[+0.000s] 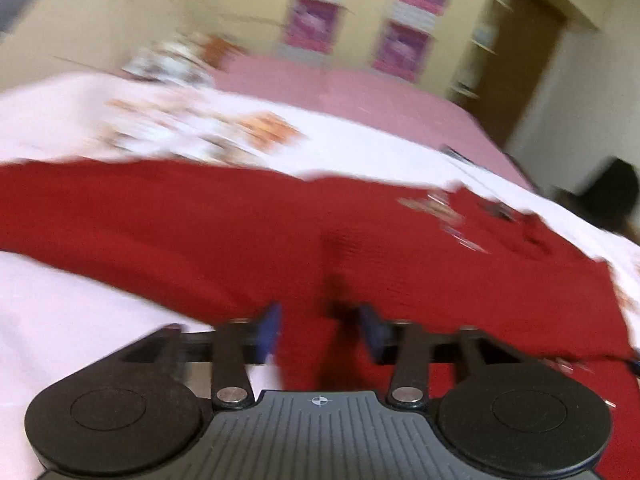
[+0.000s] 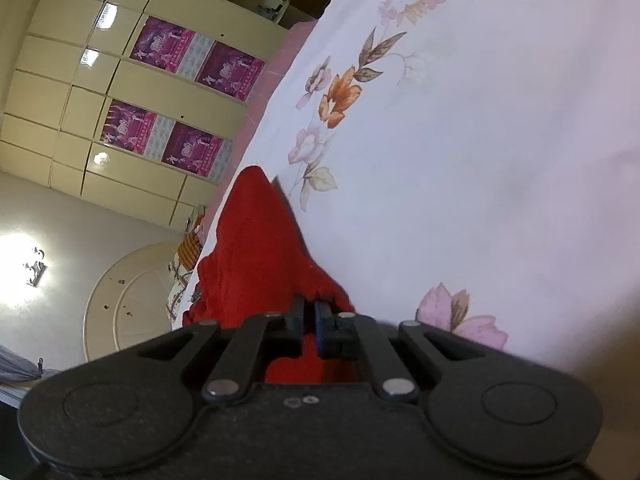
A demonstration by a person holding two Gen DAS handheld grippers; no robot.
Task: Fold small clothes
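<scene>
A red knitted garment [image 1: 240,220] lies spread across the white flowered bedsheet [image 1: 60,120] in the blurred left wrist view. My left gripper [image 1: 320,332] is open, its blue-padded fingers astride a fold of the red cloth at its near edge. In the right wrist view, tilted sideways, my right gripper [image 2: 310,312] is shut on an edge of the red garment [image 2: 256,248], which is pulled up into a peak above the sheet [image 2: 480,160].
A pink bedspread [image 1: 360,92] covers the far part of the bed. A cream wardrobe [image 2: 120,80] with purple posters stands beyond it. A brown door [image 1: 524,60] is at the right, and a dark object [image 1: 608,196] sits beside the bed.
</scene>
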